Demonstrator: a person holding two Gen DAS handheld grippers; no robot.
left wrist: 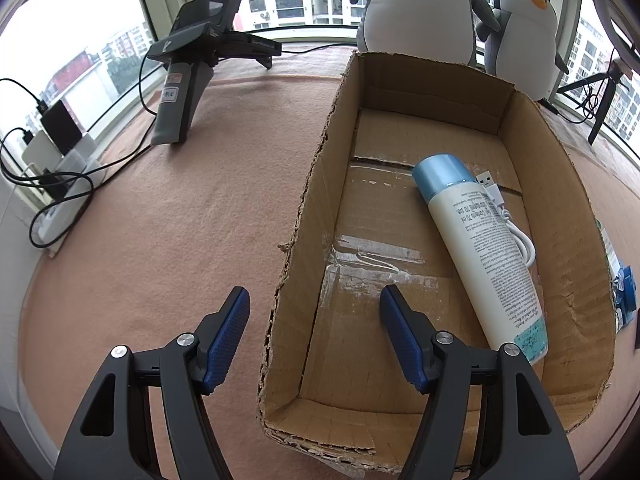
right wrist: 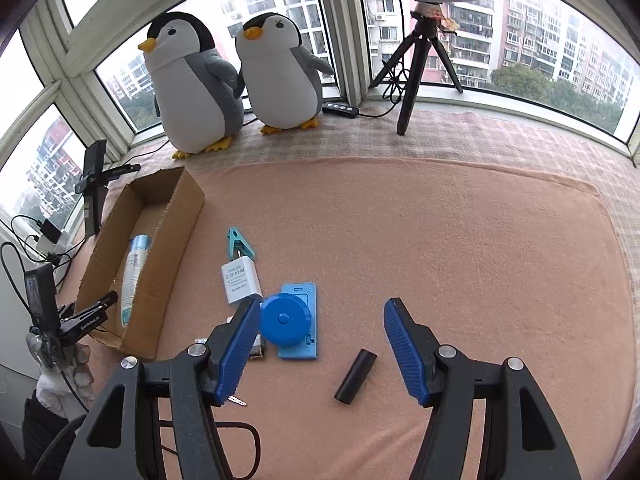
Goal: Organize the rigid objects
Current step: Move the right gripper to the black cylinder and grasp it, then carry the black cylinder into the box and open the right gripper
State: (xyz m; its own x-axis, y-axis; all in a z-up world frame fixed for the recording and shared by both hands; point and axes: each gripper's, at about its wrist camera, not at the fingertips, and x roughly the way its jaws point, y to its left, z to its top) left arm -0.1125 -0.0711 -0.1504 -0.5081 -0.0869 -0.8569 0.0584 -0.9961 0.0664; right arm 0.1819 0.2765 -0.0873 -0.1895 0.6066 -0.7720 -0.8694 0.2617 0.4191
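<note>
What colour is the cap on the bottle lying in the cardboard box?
Light blue. The cap on the bottle shows best in the left wrist view.

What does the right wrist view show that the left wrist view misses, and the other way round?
Only the right wrist view: the loose items on the blanket, namely the black cylinder, round blue tape measure, white charger, teal clip, and the open right tongs.

Only the left wrist view: the white USB cable beside the bottle, the taped box floor, and the open left tongs.

Both: the cardboard box holding the spray bottle, and the two penguin toys.
</note>
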